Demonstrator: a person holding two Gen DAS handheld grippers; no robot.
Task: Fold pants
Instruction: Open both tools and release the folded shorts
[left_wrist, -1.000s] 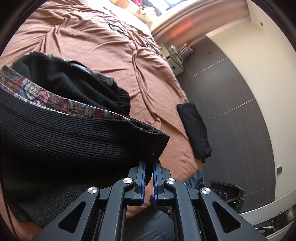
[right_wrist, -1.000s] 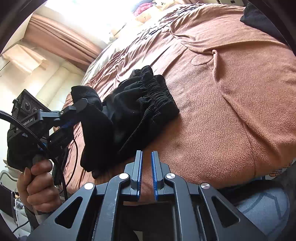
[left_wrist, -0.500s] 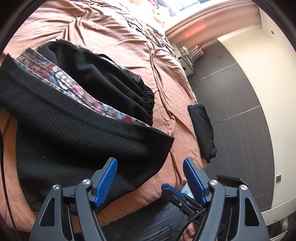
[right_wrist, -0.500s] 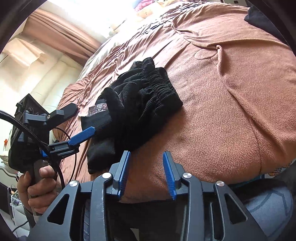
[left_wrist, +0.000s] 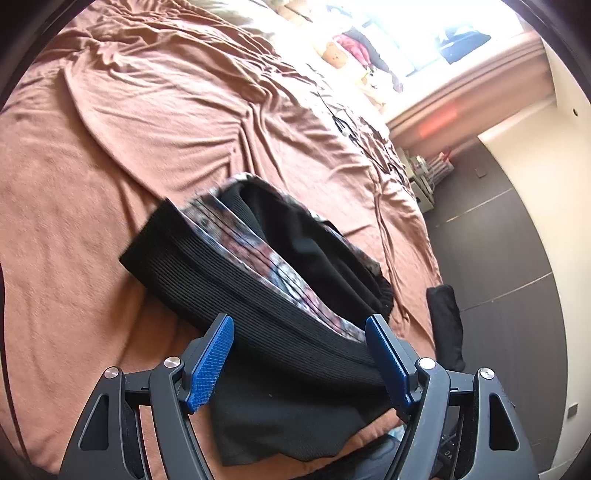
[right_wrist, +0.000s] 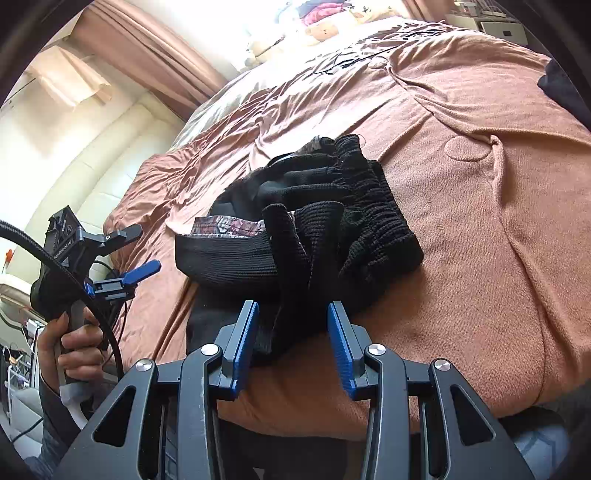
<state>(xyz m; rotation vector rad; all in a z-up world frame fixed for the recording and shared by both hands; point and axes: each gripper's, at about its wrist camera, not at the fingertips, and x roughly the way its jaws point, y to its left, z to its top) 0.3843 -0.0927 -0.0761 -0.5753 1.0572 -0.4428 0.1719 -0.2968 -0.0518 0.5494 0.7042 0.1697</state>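
Observation:
Black ribbed pants (left_wrist: 280, 306) with a patterned lining lie in a folded heap on the brown bedspread (left_wrist: 147, 122). My left gripper (left_wrist: 298, 325) hovers open just before their near edge, its blue pads clear of the cloth. In the right wrist view the same pants (right_wrist: 332, 225) show their gathered waistband to the right. My right gripper (right_wrist: 292, 308) is open too, with a fold of the pants seen between its fingers but not pressed. The left gripper (right_wrist: 142, 251) appears there at the left, open and off the cloth, held by a person's hand (right_wrist: 74, 343).
Another folded black garment (left_wrist: 445, 325) lies at the bed's right edge above the dark floor (left_wrist: 517, 295). Plush toys and clothes (left_wrist: 343, 48) sit by the bright window at the far end. A cream padded wall (right_wrist: 92, 166) runs along the bed's left side.
Both grippers went from shut to open and let go of the pants. The left gripper drew back and swung, so the pants now lie further ahead, settled in a heap.

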